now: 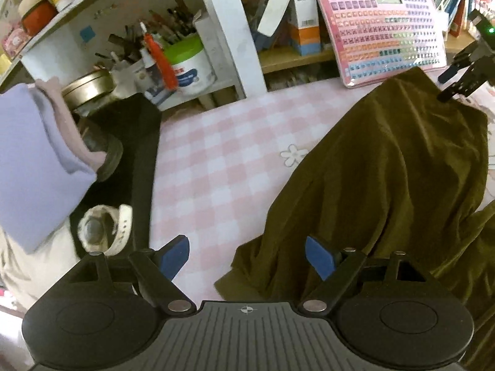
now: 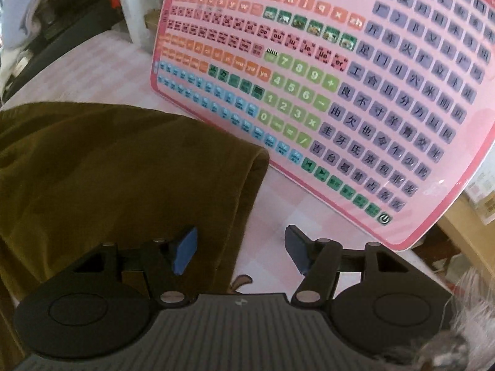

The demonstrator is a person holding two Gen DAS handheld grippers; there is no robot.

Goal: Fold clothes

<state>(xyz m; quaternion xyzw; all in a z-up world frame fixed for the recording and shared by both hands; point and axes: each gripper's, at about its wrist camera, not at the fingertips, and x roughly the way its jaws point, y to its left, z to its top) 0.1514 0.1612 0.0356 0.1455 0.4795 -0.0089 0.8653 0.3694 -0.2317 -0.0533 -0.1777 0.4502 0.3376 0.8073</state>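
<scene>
Left wrist view: left gripper (image 1: 247, 255) is hovering at the bottom of the frame with its jaws spread wide, nothing between the blue pads. The olive-green garment (image 1: 386, 179) is lying rumpled across the right half of the frame on the pink-checked bench (image 1: 216, 160); its near hem is sitting just beside the right-hand pad. The right gripper (image 1: 445, 88) is showing at the upper right edge, over the garment's far corner; from here I cannot tell how its jaws are set. A pink keyboard toy (image 1: 380, 24) is leaning at upper centre-right. A white shelf unit (image 1: 225, 24) holding a green-lidded tub (image 1: 188, 65) is standing at upper left.

Right wrist view: right gripper (image 2: 239, 249) is showing jaws spread apart and empty. The garment (image 2: 123, 170) is filling the left and centre, its folded edge passing beneath the left-hand pad. The keyboard toy (image 2: 340, 77) is occupying the upper right, resting on the bench (image 2: 272, 204).
</scene>
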